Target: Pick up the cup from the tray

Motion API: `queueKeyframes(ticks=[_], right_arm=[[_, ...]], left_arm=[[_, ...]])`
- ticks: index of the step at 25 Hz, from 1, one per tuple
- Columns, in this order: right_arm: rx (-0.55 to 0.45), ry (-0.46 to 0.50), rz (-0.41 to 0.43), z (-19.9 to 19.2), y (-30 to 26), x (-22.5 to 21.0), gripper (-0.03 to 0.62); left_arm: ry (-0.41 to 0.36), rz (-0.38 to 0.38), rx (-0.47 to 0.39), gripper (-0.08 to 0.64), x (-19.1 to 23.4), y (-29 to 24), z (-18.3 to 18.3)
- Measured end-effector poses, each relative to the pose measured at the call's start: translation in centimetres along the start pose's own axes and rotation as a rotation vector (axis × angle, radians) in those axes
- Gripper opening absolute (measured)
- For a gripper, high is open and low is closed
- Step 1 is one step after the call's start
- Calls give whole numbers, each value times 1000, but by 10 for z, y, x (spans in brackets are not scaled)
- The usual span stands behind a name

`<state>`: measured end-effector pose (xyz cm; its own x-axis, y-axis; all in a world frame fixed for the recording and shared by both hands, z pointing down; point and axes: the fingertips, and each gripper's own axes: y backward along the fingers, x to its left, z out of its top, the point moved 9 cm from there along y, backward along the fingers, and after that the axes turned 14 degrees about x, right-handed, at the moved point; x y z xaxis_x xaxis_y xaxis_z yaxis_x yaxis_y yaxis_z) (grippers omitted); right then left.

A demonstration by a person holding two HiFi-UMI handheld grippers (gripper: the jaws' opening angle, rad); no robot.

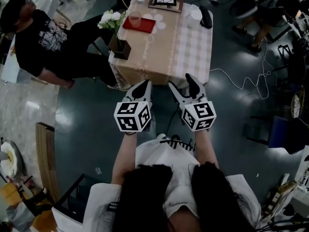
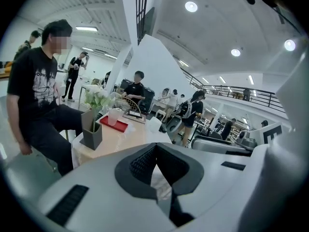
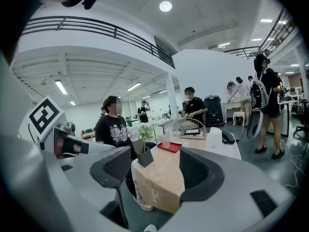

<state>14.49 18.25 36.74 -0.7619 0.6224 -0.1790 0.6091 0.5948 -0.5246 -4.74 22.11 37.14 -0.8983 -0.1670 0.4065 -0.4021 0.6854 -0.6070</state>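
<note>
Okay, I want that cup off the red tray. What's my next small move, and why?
Probably step closer to the table, leading with the right gripper. Its jaws are open and empty, but the cup stands on the tray near the table's far left corner, which looks well out of reach from here.
</note>
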Motion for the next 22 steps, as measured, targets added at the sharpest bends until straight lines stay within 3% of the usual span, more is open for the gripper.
queueKeyframes(ticks=[14, 22], right_arm=[[7, -25, -19, 72, -93, -11, 311], [-22, -44, -92, 96, -129, -15, 339]], left_arm=[[-24, -20, 49, 9, 67, -43, 84], [-49, -48, 80, 9, 96, -58, 111]])
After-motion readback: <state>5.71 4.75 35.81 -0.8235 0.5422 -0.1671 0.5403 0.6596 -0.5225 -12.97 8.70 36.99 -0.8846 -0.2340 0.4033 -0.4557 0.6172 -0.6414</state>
